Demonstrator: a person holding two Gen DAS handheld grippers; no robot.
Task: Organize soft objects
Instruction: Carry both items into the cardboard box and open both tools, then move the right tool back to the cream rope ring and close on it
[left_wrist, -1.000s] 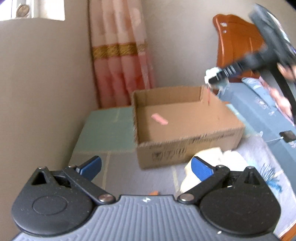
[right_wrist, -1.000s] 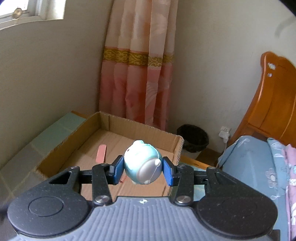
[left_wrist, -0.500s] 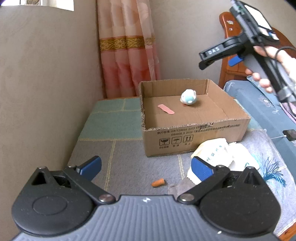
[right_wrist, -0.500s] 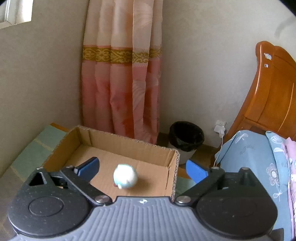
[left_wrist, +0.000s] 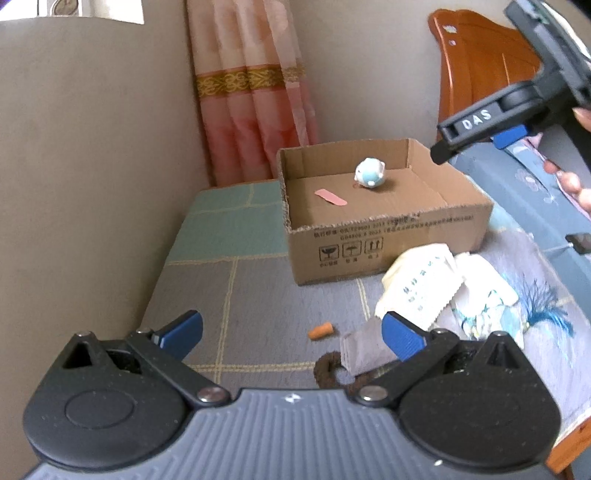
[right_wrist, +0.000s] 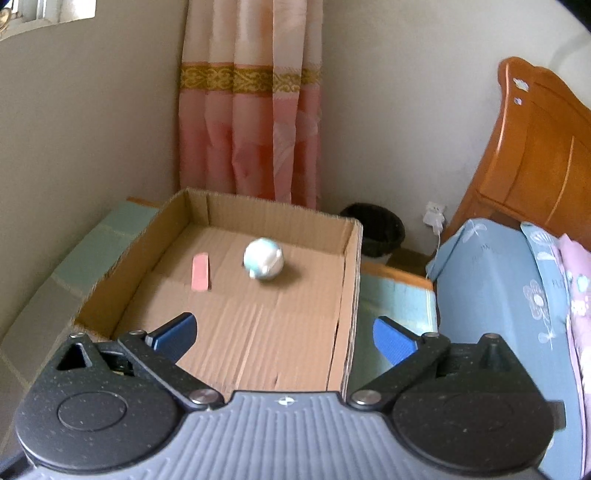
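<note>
The toy (right_wrist: 263, 263) has left the right gripper (right_wrist: 282, 334), whose jaws have just been opening and now stand wide apart with nothing between them. A second ago it was clamped there; now it lies on the floor of the box (right_wrist: 349, 295), toward the far side, just right of a pink strip (right_wrist: 200, 272). One soft thing looks sorted. The toy is small, round, pale blue and white. The left gripper (left_wrist: 291, 334) hangs with fingers apart and empty over the near cloths (left_wrist: 436, 280), an orange plug (left_wrist: 320, 330) and a brown ring (left_wrist: 327, 369), likely next.
</note>
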